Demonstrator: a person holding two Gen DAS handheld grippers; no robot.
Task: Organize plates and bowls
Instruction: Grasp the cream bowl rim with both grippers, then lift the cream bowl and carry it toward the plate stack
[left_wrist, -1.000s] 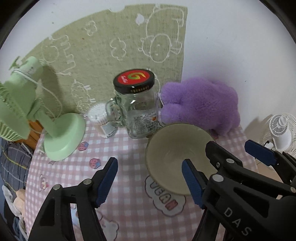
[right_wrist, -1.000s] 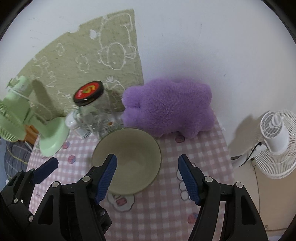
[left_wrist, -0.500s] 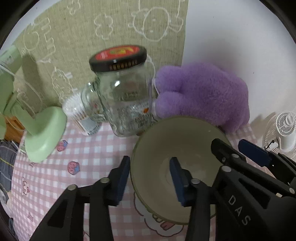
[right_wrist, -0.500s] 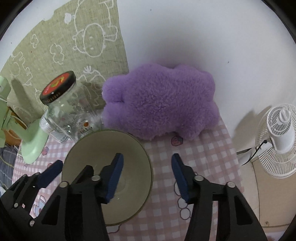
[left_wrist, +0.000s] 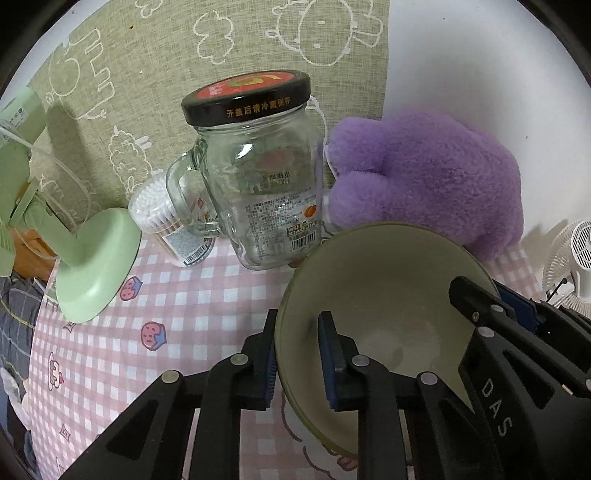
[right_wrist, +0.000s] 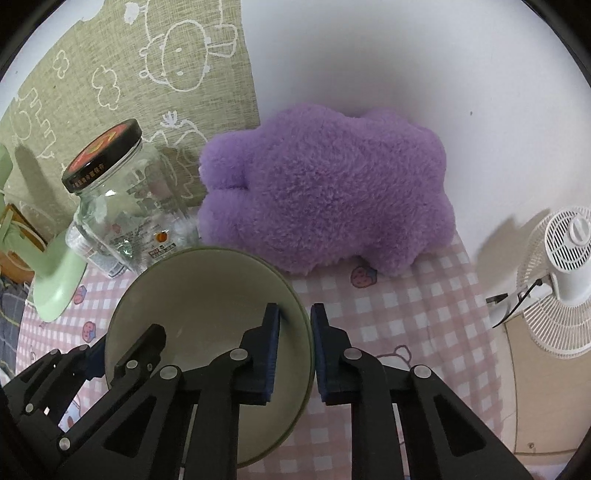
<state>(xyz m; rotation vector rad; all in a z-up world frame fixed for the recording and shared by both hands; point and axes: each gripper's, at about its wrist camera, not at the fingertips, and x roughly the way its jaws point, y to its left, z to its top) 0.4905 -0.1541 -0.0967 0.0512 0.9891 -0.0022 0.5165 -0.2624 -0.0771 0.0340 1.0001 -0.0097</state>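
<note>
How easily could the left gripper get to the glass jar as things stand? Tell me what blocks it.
Probably not right away: the left gripper is shut on the near rim of the green bowl, as is the right gripper opposite. The glass jar stands just behind the bowl.

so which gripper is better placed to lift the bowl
Neither alone: the left gripper and right gripper each clamp an opposite side of the bowl rim, so lift with both.

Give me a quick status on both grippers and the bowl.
Left gripper and right gripper just closed, each clamped on opposite rims of the green bowl. Glass jar stands close behind.
</note>
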